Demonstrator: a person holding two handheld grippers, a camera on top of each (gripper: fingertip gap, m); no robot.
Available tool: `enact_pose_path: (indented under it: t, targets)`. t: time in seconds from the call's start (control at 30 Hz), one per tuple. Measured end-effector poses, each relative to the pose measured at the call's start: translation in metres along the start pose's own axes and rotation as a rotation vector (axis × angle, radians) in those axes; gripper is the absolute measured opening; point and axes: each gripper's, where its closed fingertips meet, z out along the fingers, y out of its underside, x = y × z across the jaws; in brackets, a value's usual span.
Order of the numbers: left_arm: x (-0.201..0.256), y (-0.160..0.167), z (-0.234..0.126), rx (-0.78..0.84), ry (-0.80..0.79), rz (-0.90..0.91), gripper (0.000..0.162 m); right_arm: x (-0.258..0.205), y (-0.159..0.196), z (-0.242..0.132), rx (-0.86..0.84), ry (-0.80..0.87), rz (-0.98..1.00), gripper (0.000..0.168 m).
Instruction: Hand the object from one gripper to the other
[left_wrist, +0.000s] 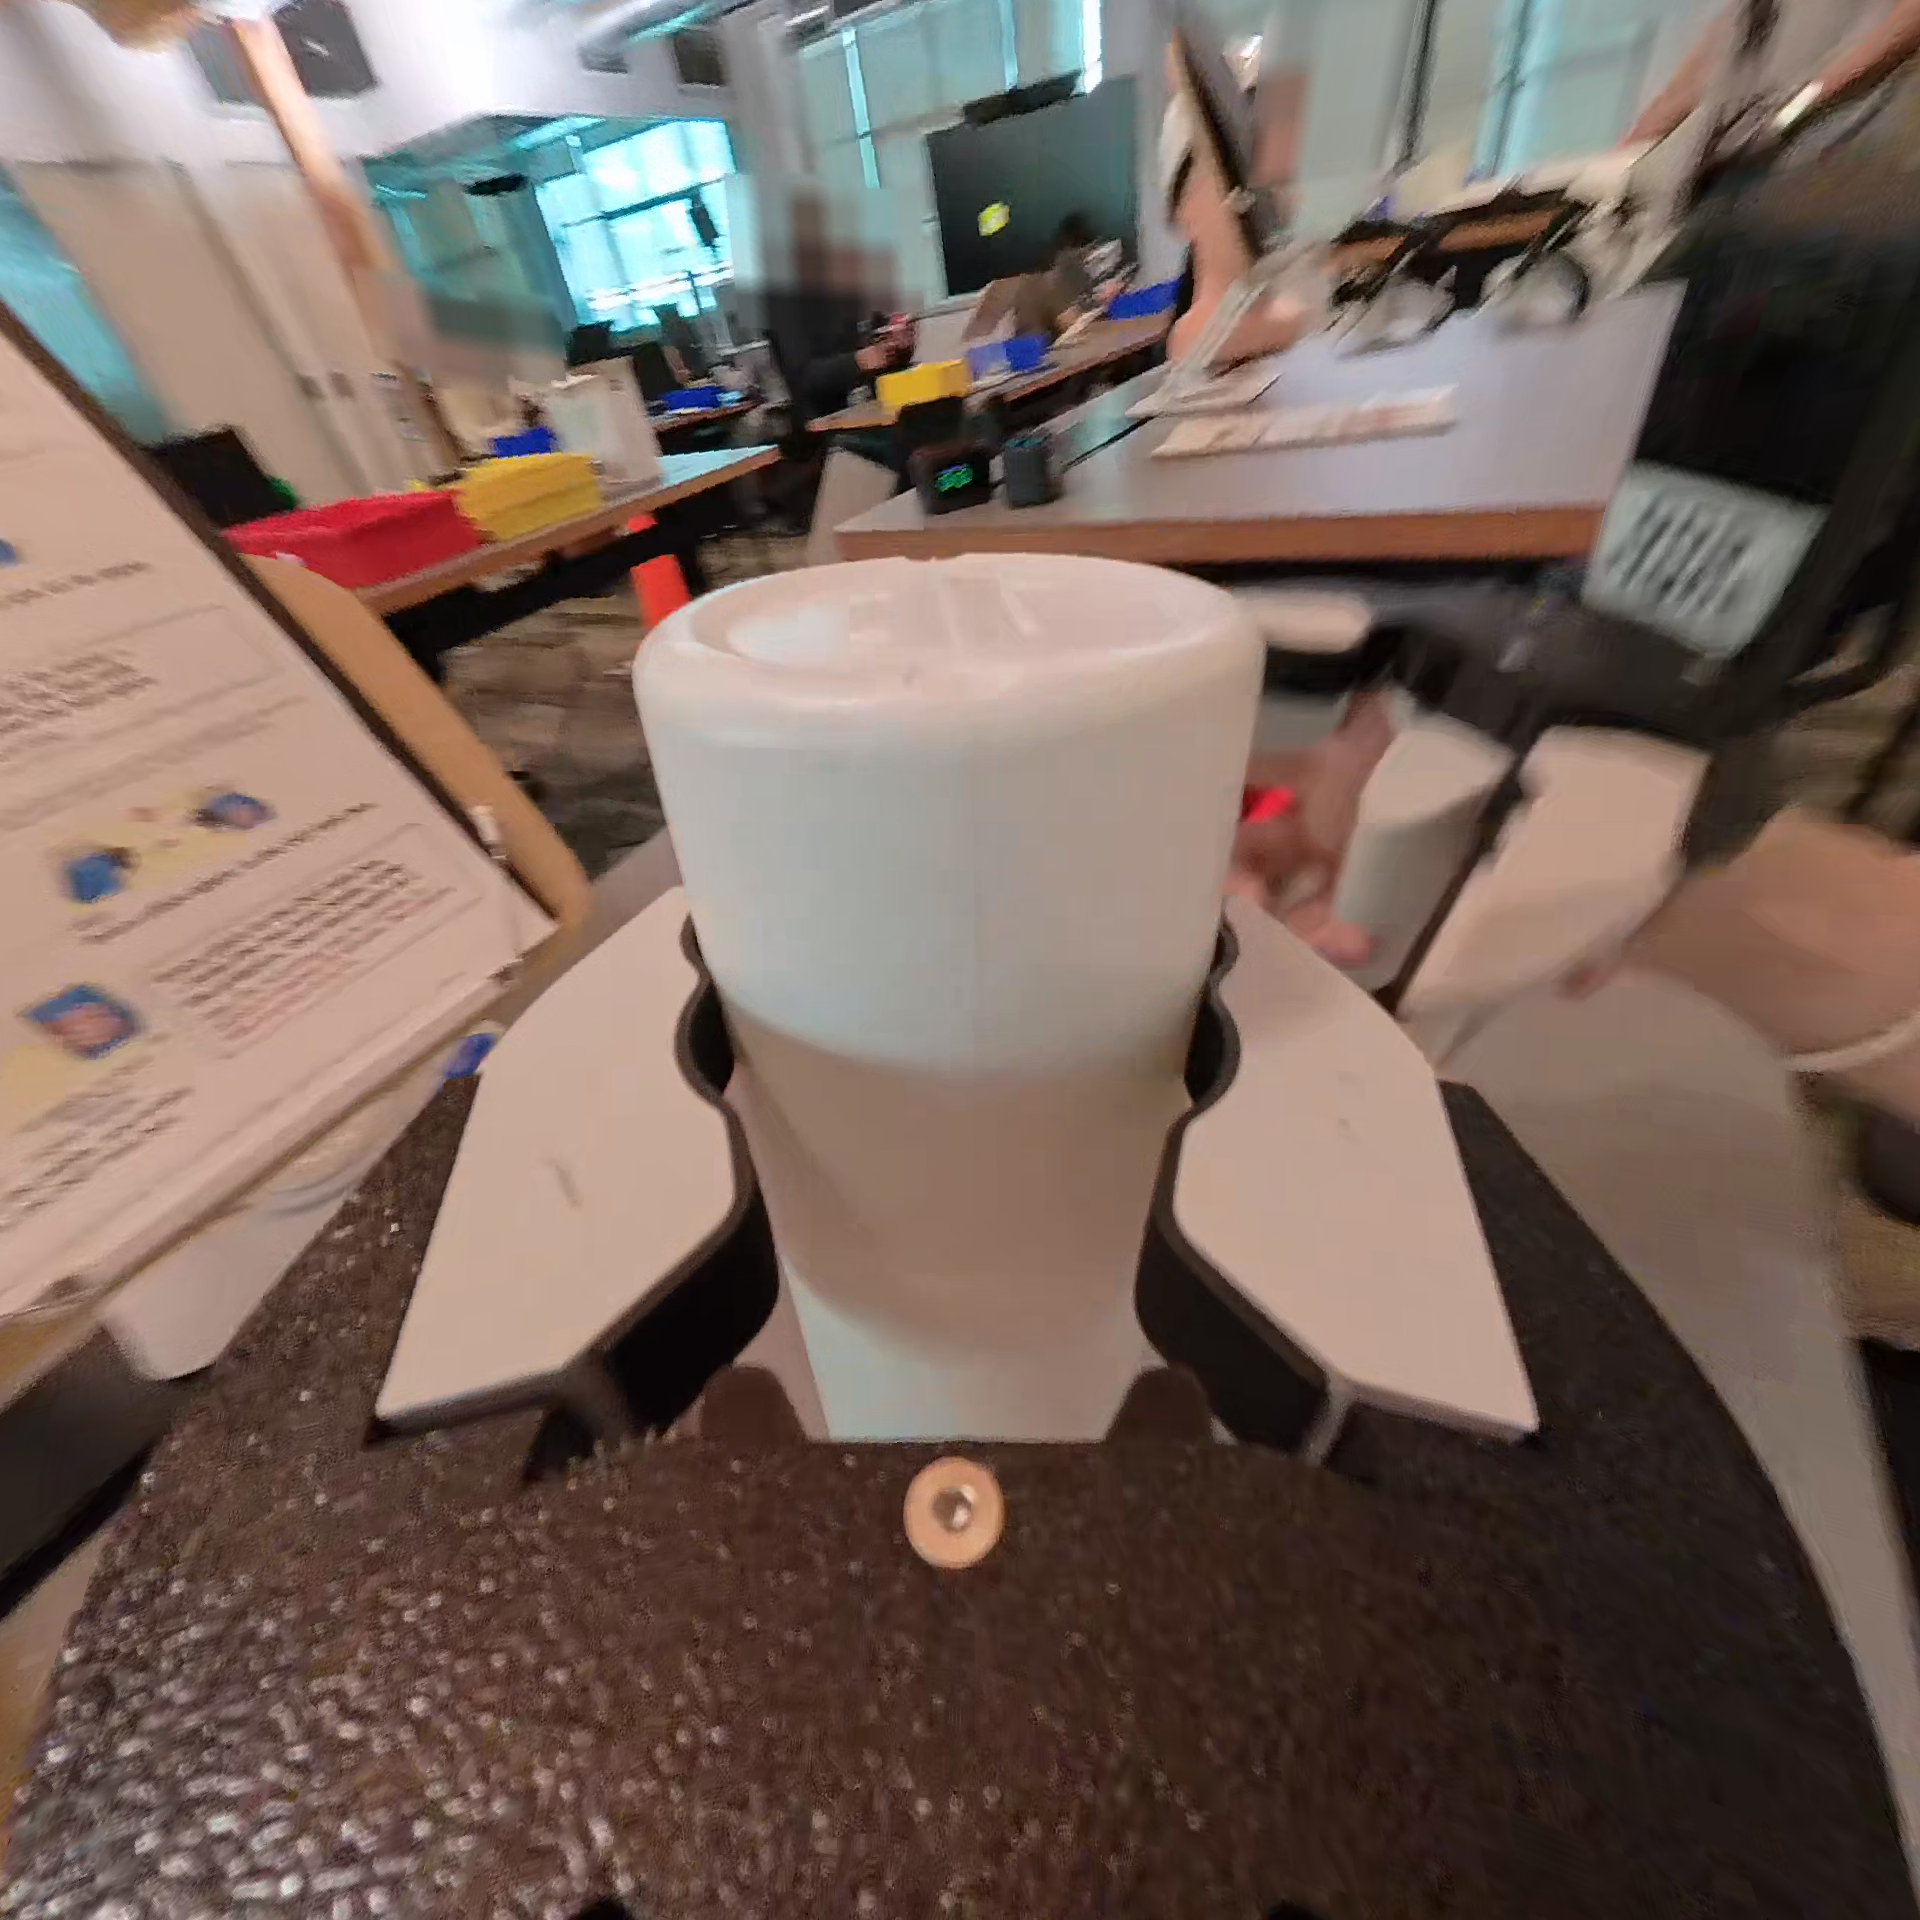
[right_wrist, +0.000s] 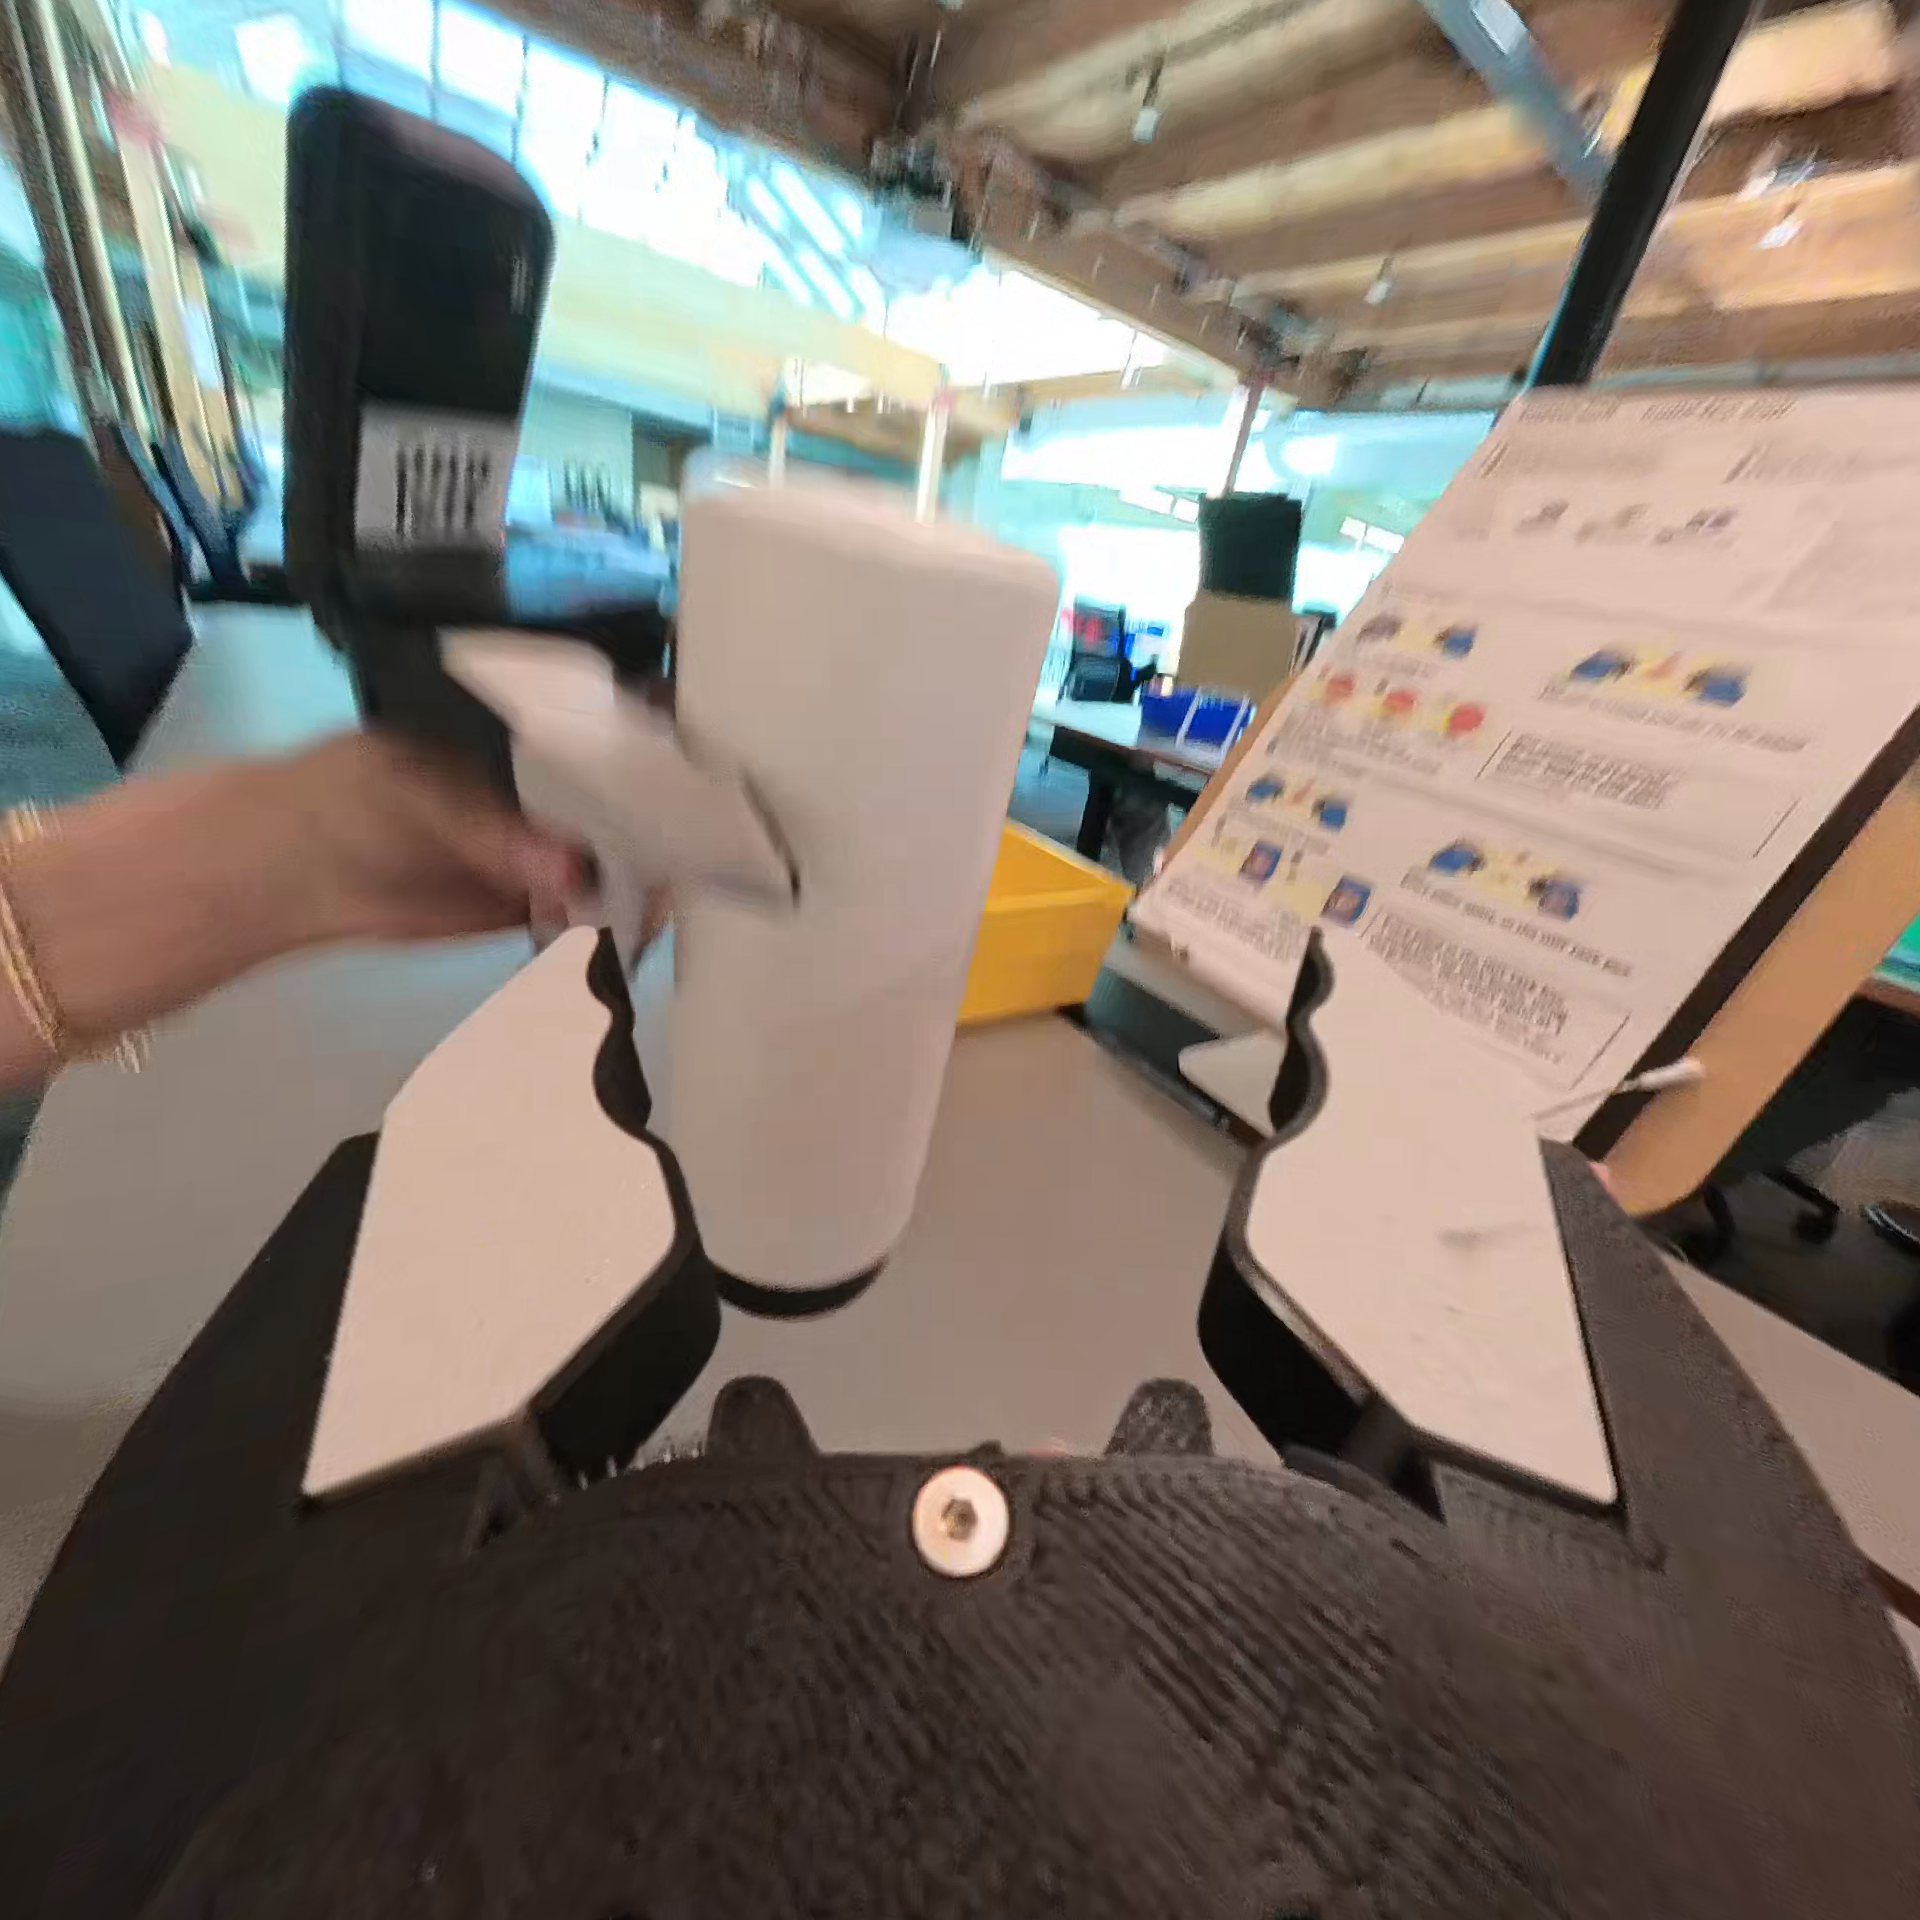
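A white tumbler (left_wrist: 940, 831) stands clamped between the fingers (left_wrist: 582, 1174) of the left gripper (left_wrist: 951, 1049), which press against both of its sides about halfway up, its lid end pointing away from the camera. In the right wrist view the same tumbler (right_wrist: 831, 883) hangs upright just above a pale grey tabletop (right_wrist: 1039, 1195), its dark base clear of the surface, with the left gripper (right_wrist: 665, 800) and the hand (right_wrist: 312, 862) holding it reaching in from the left. The right gripper (right_wrist: 961, 1049) has its fingers (right_wrist: 499, 1195) spread wide and holds nothing; the tumbler sits in the gap close to the left finger, whether touching it cannot be told, and well apart from the right one. A tilted board covered with printed sheets (right_wrist: 1507, 748) leans at the tabletop's edge, just beyond the right finger, and a yellow bin (right_wrist: 1039, 925) sits behind the tumbler. Farther off, the left wrist view shows an open workroom with long tables carrying red (left_wrist: 353, 535), yellow (left_wrist: 530, 494) and blue bins, an orange cone (left_wrist: 660, 587) on the floor, and bright windows (left_wrist: 644, 197) at the back. Wooden ceiling beams (right_wrist: 1299, 156) run overhead. Much of the background is motion-blurred.
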Motion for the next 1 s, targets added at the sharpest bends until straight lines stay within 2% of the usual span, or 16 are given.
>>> enact_pose_path:
  t: [0.1,0.27,0.3,0.43,0.47,0.5,0.6,0.73,0.8,0.9,1.0]
  targets:
    - [-0.005,0.014,0.002,-0.047,-0.187,0.109,0.087,0.013,-0.033,-0.008,0.079,0.072,0.094,0.110]
    - [-0.007,0.025,0.008,-0.066,-0.463,0.286,0.087,-0.013,-0.033,0.013,0.012,0.091,0.163,0.117]
    - [-0.005,0.025,0.010,-0.058,-0.495,0.306,0.087,-0.017,-0.030,0.017,-0.009,0.105,0.153,0.110]
    - [0.004,0.023,0.013,0.018,-0.549,0.330,0.087,-0.014,-0.009,0.026,-0.167,0.188,0.148,0.097]
    - [0.006,0.023,0.013,0.026,-0.561,0.343,0.087,-0.015,-0.007,0.027,-0.179,0.177,0.157,0.096]
    - [0.007,0.024,0.012,0.025,-0.575,0.351,0.086,-0.020,-0.006,0.028,-0.192,0.142,0.155,0.088]
    - [0.004,0.027,0.009,0.021,-0.597,0.358,0.086,-0.023,0.001,0.029,-0.262,0.119,0.116,0.087]
    - [0.006,0.023,0.005,0.045,-0.593,0.373,0.086,-0.026,-0.002,0.030,-0.268,0.059,0.111,0.086]
    - [0.014,0.018,0.001,0.088,-0.522,0.374,0.089,-0.029,-0.010,0.027,-0.279,0.001,0.088,0.086]
    - [0.022,0.025,-0.008,0.059,-0.353,0.352,0.095,-0.031,-0.027,0.016,-0.285,-0.118,0.068,0.087]
    - [0.033,0.038,-0.024,0.018,-0.060,0.203,0.102,-0.043,-0.046,0.000,-0.277,-0.328,0.123,0.087]
